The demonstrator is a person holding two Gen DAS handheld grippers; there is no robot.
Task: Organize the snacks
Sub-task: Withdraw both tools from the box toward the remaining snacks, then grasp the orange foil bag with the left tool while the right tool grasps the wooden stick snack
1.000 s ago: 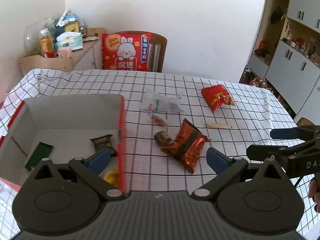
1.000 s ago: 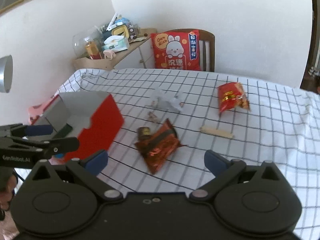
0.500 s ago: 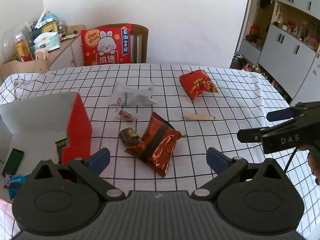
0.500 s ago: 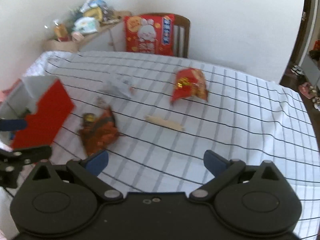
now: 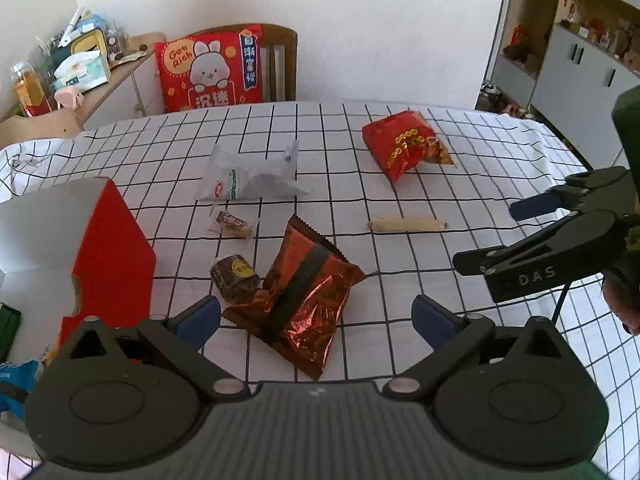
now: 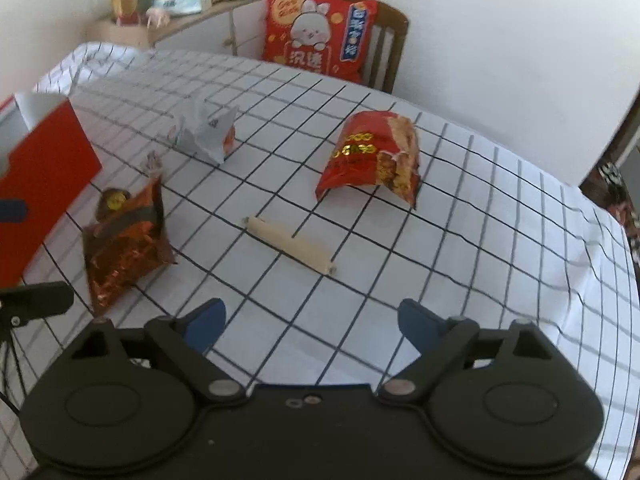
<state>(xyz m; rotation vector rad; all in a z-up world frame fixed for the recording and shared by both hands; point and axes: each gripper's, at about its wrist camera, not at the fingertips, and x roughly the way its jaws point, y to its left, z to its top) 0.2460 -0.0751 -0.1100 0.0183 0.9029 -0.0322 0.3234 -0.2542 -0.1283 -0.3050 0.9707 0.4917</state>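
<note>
Fingers of the left gripper (image 5: 316, 316) stand wide apart and hold nothing, poised above a foil bag (image 5: 298, 300) on the checked tablecloth (image 5: 460, 152). A small dark snack (image 5: 234, 276) touches the bag's left edge; a red box (image 5: 108, 256) stands just left of it. The right gripper (image 6: 312, 320) is spread wide too, empty, above bare cloth short of a pale stick (image 6: 290, 245). Beyond the stick lie a red bag (image 6: 370, 156) and a clear wrapper (image 6: 206, 132). A red cushion (image 6: 320, 36) leans on the chair (image 6: 394, 40) behind.
</note>
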